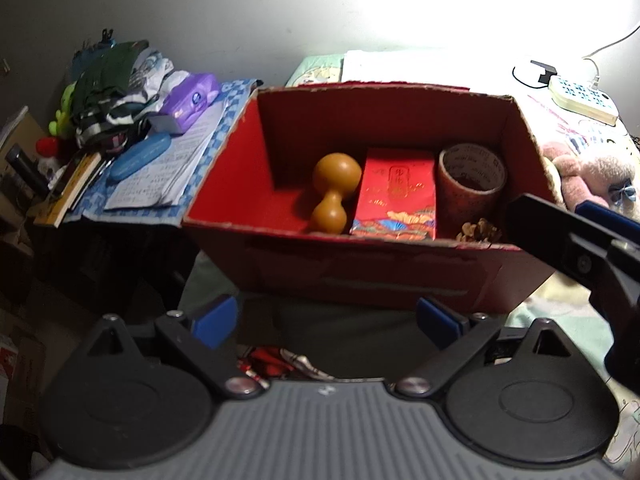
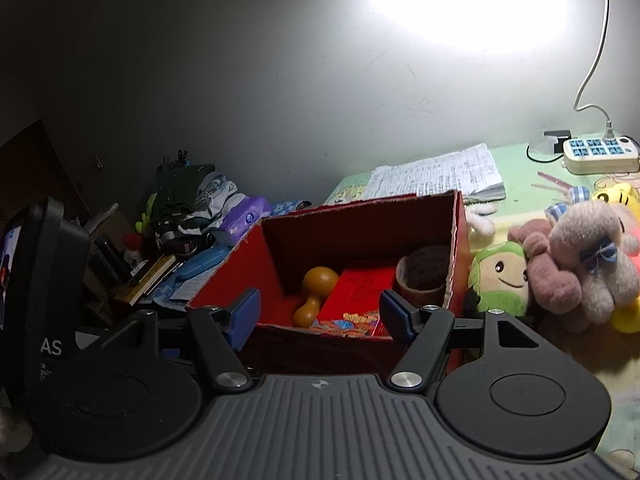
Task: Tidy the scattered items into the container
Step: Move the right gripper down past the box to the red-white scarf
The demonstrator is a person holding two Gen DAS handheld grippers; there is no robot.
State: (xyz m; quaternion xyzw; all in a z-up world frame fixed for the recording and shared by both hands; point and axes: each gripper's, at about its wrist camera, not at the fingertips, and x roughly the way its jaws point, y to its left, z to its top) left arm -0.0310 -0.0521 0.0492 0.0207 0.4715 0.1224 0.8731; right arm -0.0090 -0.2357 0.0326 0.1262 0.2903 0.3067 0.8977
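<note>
A red cardboard box (image 1: 360,276) stands open on the bed, straight ahead in both views. Inside lie a tan gourd (image 1: 334,190), a red patterned packet (image 1: 396,192), a brown tape roll (image 1: 470,180) and a pine cone (image 1: 480,232). My left gripper (image 1: 326,320) is open and empty, just short of the box's front wall. My right gripper (image 2: 320,314) is also open and holds nothing, level with the front rim of the box (image 2: 460,248), with the gourd (image 2: 314,292) and packet (image 2: 356,296) beyond it. One of its fingers (image 1: 552,228) shows over the box's right corner.
Plush toys (image 2: 576,264) and a green plush (image 2: 500,276) lie right of the box. A power strip (image 2: 600,154) and papers (image 2: 440,176) sit behind. A cluttered side table (image 1: 200,184) holds a blue case (image 1: 140,156), purple wipes (image 1: 192,96), books and clothes.
</note>
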